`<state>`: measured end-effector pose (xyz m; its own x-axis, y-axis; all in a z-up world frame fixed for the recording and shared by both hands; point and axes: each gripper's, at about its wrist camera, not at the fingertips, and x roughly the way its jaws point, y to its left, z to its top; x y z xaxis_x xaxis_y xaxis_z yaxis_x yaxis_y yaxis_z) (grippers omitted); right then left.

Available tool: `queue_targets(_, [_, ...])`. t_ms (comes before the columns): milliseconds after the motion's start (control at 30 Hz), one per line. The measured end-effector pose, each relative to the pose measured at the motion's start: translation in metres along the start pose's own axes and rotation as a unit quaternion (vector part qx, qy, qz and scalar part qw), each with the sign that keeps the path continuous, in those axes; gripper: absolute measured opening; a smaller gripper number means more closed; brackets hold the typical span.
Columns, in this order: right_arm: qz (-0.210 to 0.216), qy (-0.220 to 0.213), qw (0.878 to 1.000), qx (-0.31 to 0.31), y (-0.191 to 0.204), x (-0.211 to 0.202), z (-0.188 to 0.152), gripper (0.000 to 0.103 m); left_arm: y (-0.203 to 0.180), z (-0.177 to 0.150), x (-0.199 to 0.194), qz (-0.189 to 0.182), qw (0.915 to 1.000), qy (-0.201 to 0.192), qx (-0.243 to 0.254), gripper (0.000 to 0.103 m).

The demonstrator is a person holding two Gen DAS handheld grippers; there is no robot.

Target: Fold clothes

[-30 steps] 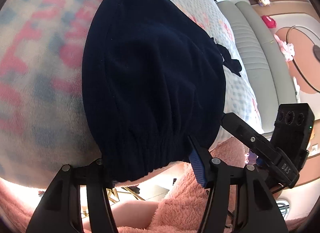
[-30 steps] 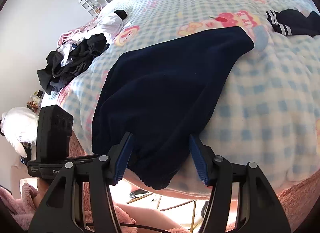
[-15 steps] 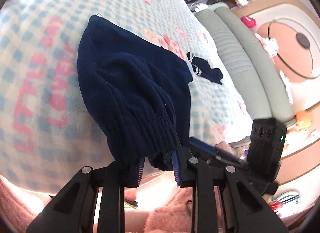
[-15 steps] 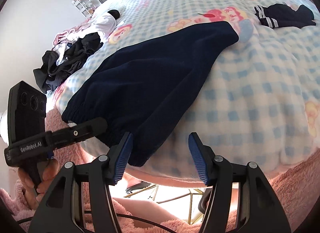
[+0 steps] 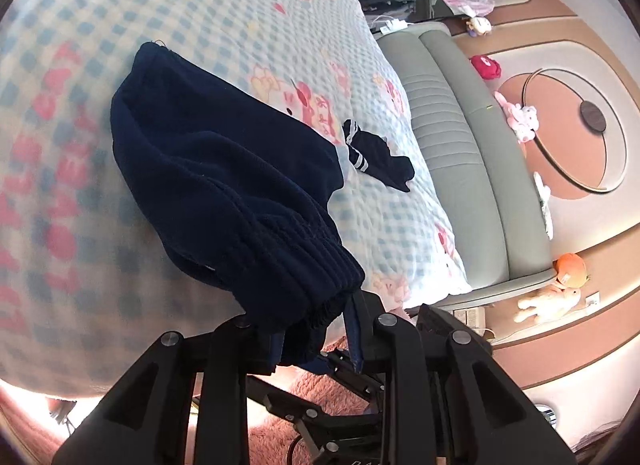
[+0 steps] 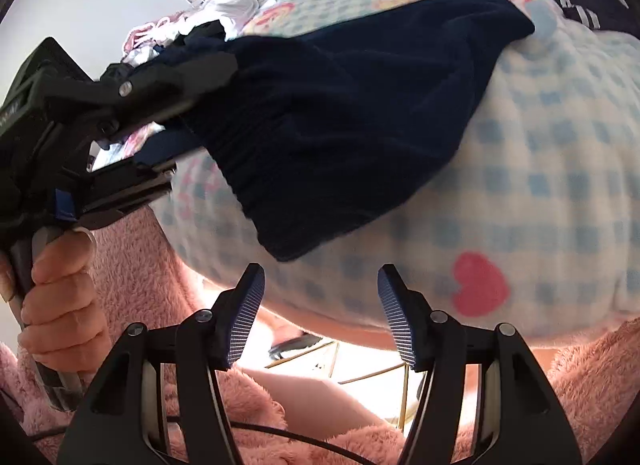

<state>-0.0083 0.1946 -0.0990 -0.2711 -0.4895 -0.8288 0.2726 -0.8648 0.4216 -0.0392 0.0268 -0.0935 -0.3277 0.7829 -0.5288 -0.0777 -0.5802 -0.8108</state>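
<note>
Navy garment (image 5: pixel 224 185) on the checked blanket (image 5: pixel 72 185): left gripper (image 5: pixel 316 341) is clamped on its ribbed waistband at the blanket's near edge. Carry that edge across evenly (avoid bunching). Right view: right gripper (image 6: pixel 320 313) spread wide, holding nothing, just below the garment's hem.

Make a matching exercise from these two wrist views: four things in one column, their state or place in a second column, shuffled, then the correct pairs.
Column 1
1. left gripper
2. right gripper
3. navy shorts
4. striped dark sock

Column 2
A. open, nothing between its fingers
B. lying alone on the checked blanket, beyond the shorts
C. shut on an elastic waistband
D. one end lifted, the far end resting on the bed

Pairs: 1-C, 2-A, 3-D, 4-B
</note>
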Motion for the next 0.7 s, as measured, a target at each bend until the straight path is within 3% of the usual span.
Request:
queue_targets(100, [0.012, -0.049, 0.999, -0.001, 0.001, -0.021, 0.012, 0.060, -0.006, -0.002, -0.011, 0.026, 0.9988, 0.000, 0.040, 0.029])
queue_targets(233, [0.030, -0.082, 0.996, 0.013, -0.003, -0.036, 0.030, 0.058, -0.013, -0.009, -0.036, 0.058, 0.9926, -0.015, 0.106, 0.038])
queue_targets(467, [0.009, -0.103, 0.994, 0.017, -0.009, -0.033, 0.068, 0.058, -0.008, -0.012, -0.061, 0.142, 0.9721, -0.042, 0.182, 0.041])
queue_targets(567, [0.007, -0.103, 0.994, 0.029, -0.020, -0.026, 0.081, 0.058, 0.001, -0.009, -0.054, 0.126, 0.9740, -0.008, 0.188, 0.042])
queue_targets(700, [-0.004, -0.102, 0.994, 0.035, -0.027, -0.018, 0.093, 0.059, 0.018, -0.008, -0.022, 0.133, 0.9805, 0.051, 0.135, 0.042])
